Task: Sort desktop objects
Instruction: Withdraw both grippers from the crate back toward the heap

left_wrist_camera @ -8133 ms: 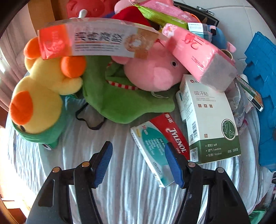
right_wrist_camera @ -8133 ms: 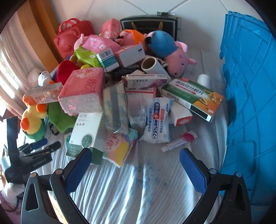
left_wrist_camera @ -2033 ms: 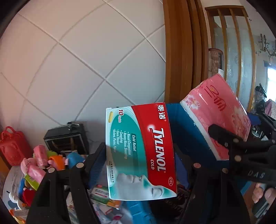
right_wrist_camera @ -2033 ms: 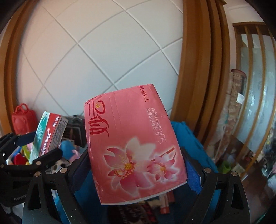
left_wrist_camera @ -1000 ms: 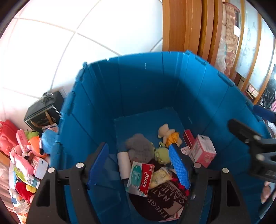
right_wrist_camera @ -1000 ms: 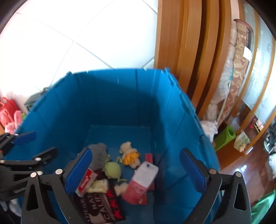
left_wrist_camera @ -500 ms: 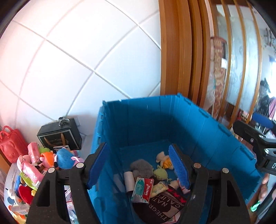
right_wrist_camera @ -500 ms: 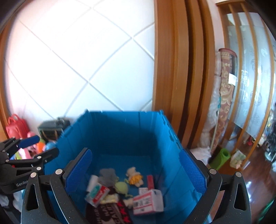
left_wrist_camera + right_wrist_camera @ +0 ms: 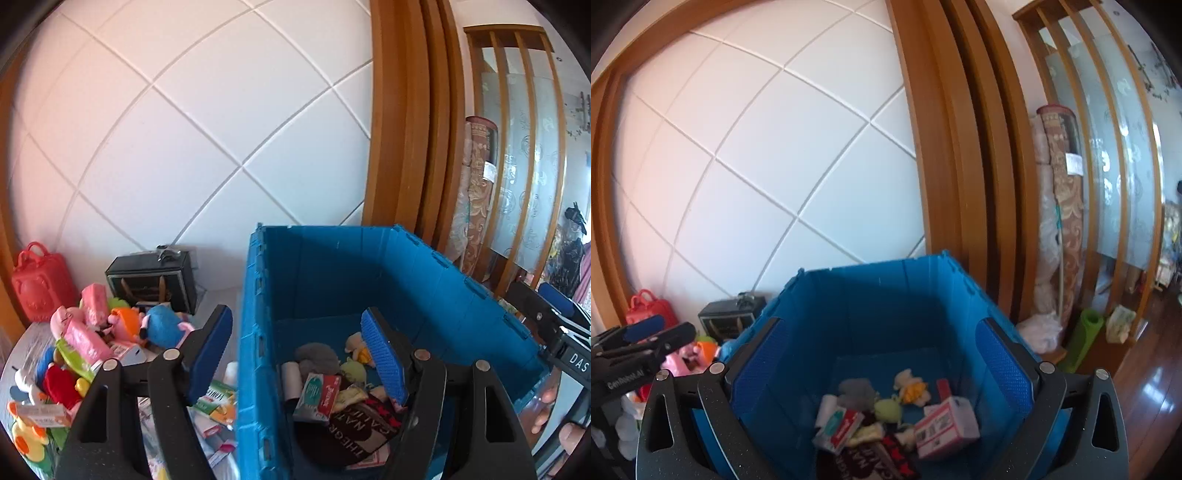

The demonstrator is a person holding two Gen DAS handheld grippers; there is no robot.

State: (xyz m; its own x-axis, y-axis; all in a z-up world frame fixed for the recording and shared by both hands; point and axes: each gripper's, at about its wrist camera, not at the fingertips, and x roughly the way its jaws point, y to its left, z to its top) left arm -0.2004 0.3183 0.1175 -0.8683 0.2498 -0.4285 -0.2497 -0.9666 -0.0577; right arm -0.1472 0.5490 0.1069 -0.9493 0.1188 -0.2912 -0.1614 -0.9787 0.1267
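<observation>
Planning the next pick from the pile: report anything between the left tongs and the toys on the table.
Nothing visible blocks it. The left tongs hang open above the blue crate wall; the toy pile lies left, uncovered.

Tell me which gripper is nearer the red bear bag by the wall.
Left. The left gripper straddles the blue bin's toy-side wall, bag-side; the right gripper hangs over the bin, farther from the red bear bag.

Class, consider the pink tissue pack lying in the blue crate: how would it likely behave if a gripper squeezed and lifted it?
The pink tissue pack is a soft wrapped block, so it probably dents under the fingers. It likely feels light for its bulk. It lies tilted on clutter in the blue crate, so it may slide when nudged.
</observation>
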